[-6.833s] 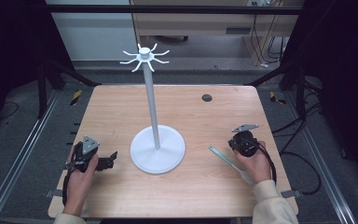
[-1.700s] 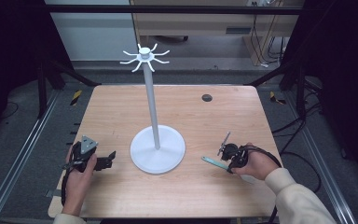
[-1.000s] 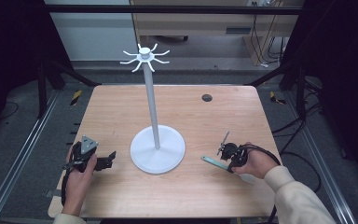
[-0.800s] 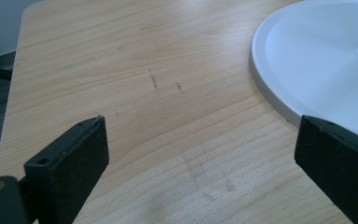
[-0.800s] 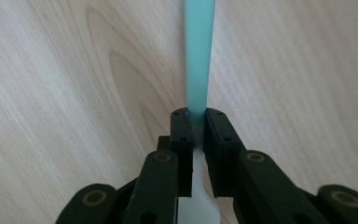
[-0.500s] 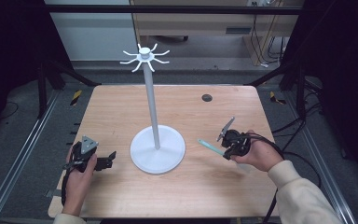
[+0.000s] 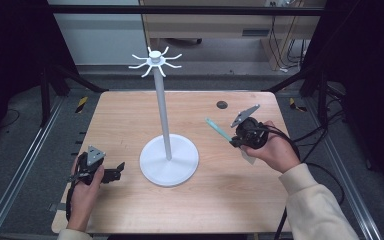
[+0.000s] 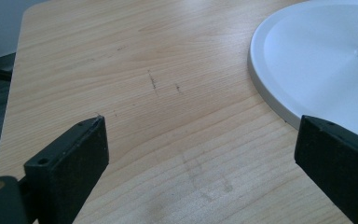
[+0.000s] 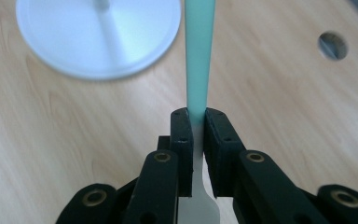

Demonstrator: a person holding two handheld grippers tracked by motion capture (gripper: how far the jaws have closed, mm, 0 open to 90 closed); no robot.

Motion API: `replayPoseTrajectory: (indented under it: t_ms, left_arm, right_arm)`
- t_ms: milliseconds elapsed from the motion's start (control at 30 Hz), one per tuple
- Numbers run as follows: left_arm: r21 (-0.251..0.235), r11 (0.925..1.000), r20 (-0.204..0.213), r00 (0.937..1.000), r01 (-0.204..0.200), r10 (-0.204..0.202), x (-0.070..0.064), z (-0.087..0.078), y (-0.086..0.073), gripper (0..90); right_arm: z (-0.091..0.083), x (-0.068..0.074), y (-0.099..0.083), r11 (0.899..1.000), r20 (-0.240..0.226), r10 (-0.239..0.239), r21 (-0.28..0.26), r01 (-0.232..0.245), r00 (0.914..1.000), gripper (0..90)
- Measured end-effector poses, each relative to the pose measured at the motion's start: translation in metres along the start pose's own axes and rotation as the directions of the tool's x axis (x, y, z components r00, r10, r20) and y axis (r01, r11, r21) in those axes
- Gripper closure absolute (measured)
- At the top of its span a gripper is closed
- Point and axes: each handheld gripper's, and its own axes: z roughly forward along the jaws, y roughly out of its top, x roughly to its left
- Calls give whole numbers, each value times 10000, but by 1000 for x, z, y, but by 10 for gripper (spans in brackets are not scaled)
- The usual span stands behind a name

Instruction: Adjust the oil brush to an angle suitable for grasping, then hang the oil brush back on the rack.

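- Down in the lower left of the high view, the left gripper (image 7: 111, 173) rests low over the wooden table (image 7: 120, 120), held in the person's left hand (image 7: 84, 186), its grey three-cornered plate on top.
- Its own view shows the two black jaws spread wide with nothing between them, only bare wood grain with a few faint dark marks.
- Just right of that gripper stands the white stand (image 7: 163, 114): a round base (image 7: 169, 161) at the middle of the table, a thin upright pole, and a ring of short curved hooks (image 7: 154, 60) at the top, in the upper middle of the frame.
- The edge of that base (image 8: 307, 60) fills the upper right corner of the left gripper view, near the right-hand jaw.
- Right of the stand, the right gripper (image 7: 235, 137) is held off the table in the right hand (image 7: 274, 149), jaws clamped on a slim teal stick (image 7: 218, 129) that points up and left toward the pole.
- Looking along the right gripper (image 9: 196, 126), the stick (image 9: 199, 51) runs straight up the frame from the closed jaws; a pale flat end pokes out below them.
- A small dark hole (image 7: 222, 104) sits in the tabletop at upper right.
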Motion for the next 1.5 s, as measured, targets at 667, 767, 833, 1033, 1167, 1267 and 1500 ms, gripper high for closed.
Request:
replayPoseTrajectory:
  t_ms: [667,767,833,1033,1167,1267,1500]
  left_arm:
    - [2,9999,-14,9999,138,-138,0,-3,-3,25]
    - [-64,9998,-6,9998,203,-203,1,-3,-2,25]
    - [-99,9997,-14,9997,242,-242,1,-3,-2,25]
    - [-140,9995,-13,9996,299,-299,4,-4,-1,24]
    - [-121,9996,15,9997,258,-258,3,-2,-1,25]
    - [-99,9997,30,9998,215,-215,2,-2,-1,25]
    - [-94,9998,30,9998,202,-202,2,-1,-1,25]
  right_arm:
    - [-16,0,12,8885,-19,2299,-4077,-2107,9732,824]
    - [-16,2,12,8824,-46,2361,-4178,-2164,9717,824]
    - [-17,5,11,8798,-30,2417,-4211,-2205,9703,824]
    - [-28,12,4,8515,-48,2670,-4671,-2382,9637,823]
    - [-38,14,3,8282,67,2700,-5117,-2287,9628,824]
    - [-41,14,2,8165,24,2693,-5309,-2269,9631,823]
    - [-40,14,1,7967,-86,2796,-5560,-2370,9601,823]
